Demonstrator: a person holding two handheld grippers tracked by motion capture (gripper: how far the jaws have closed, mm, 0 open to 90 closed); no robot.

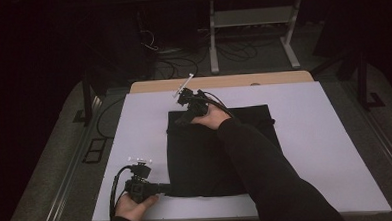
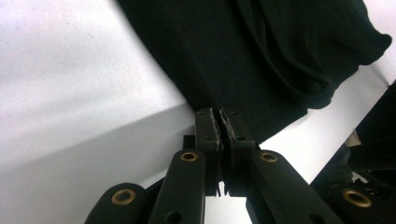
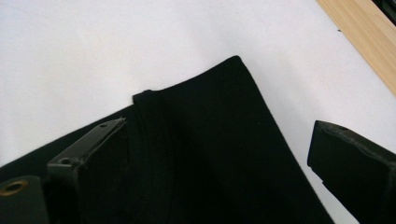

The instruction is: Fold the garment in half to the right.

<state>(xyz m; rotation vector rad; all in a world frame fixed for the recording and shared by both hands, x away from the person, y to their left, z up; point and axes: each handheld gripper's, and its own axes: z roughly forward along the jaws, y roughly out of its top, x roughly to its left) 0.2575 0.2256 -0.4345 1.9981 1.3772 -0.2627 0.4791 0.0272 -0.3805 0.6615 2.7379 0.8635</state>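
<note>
A black cloth (image 1: 196, 160) lies folded flat in the middle of the white board (image 1: 325, 135). At the cloth's near left corner my left gripper (image 1: 166, 188) points right, held by a hand. In the left gripper view the left gripper (image 2: 219, 119) is shut, pinching the edge of the black cloth (image 2: 261, 56). My right gripper (image 1: 180, 118) hovers over the cloth's far left corner. Its jaws stand wide apart in the right gripper view, where the right gripper (image 3: 215, 144) straddles the black cloth (image 3: 219, 140) just short of the corner, with nothing pinched.
A dark-sleeved forearm (image 1: 267, 172) crosses the cloth from the bottom right. The wooden table edge (image 1: 233, 81) shows beyond the board. Behind it, on the floor, stand a metal frame (image 1: 250, 18) and loose cables (image 1: 231, 51). Bare white board lies left and right of the cloth.
</note>
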